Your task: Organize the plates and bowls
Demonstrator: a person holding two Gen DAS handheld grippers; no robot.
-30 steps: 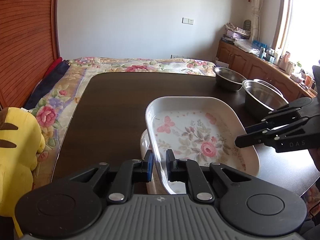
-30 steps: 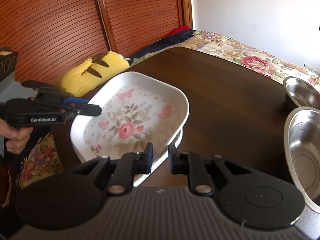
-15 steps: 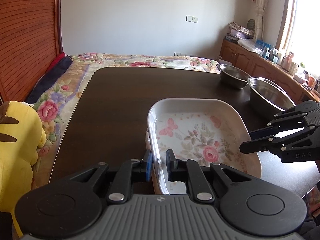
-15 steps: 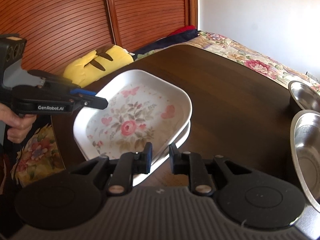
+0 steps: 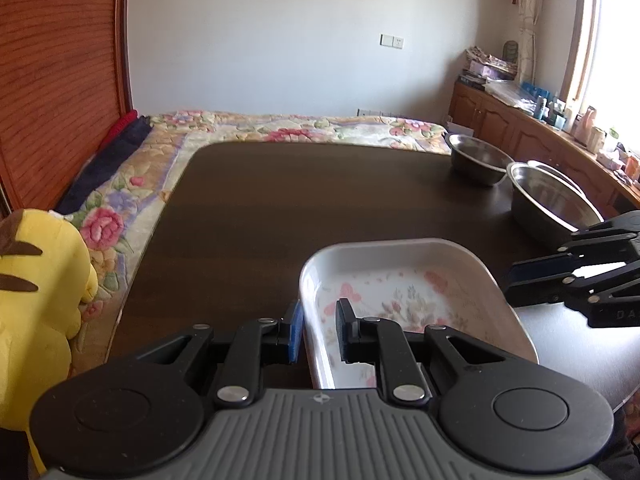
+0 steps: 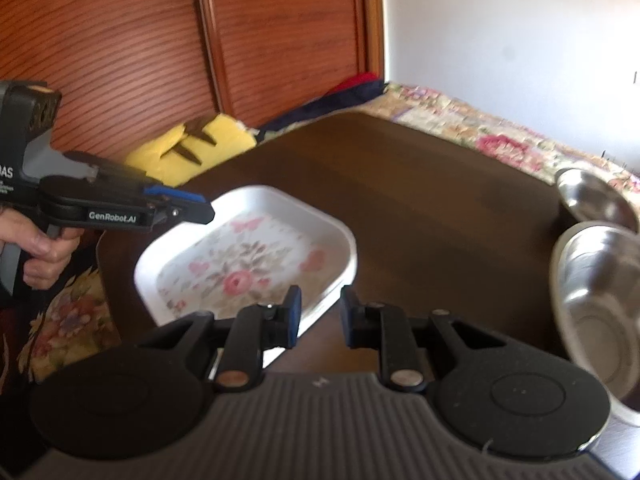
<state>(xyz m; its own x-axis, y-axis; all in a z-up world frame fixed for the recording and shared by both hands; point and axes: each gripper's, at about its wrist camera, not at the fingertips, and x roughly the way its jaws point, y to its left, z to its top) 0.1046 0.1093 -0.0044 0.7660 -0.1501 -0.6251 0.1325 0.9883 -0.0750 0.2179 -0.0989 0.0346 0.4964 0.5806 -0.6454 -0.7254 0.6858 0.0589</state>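
A white floral plate (image 5: 412, 292) lies near the dark table's (image 5: 320, 208) front edge. In the right wrist view, a white strip (image 6: 272, 354) under the floral plate (image 6: 248, 264) looks like a second plate. My left gripper (image 5: 319, 334) straddles the plate's left rim with its jaws slightly apart and a sliver of gap on the inner side. From the other side, the left gripper (image 6: 200, 208) overlaps that rim. My right gripper (image 6: 320, 316) is open over bare table, just right of the plate. In the left wrist view, the right gripper (image 5: 516, 284) sits off the plate's right rim.
A small steel bowl (image 5: 476, 158) and a larger steel bowl (image 5: 548, 204) stand at the table's right side, close to my right gripper. A yellow plush toy (image 5: 36, 300) sits left of the table. A floral bedspread (image 5: 280, 128) lies beyond it. A hand (image 6: 40, 248) holds the left gripper.
The plate, held tilted above the one below, has come down flatter. My left jaws have widened a little. The right gripper has drawn back off the plate's rim.
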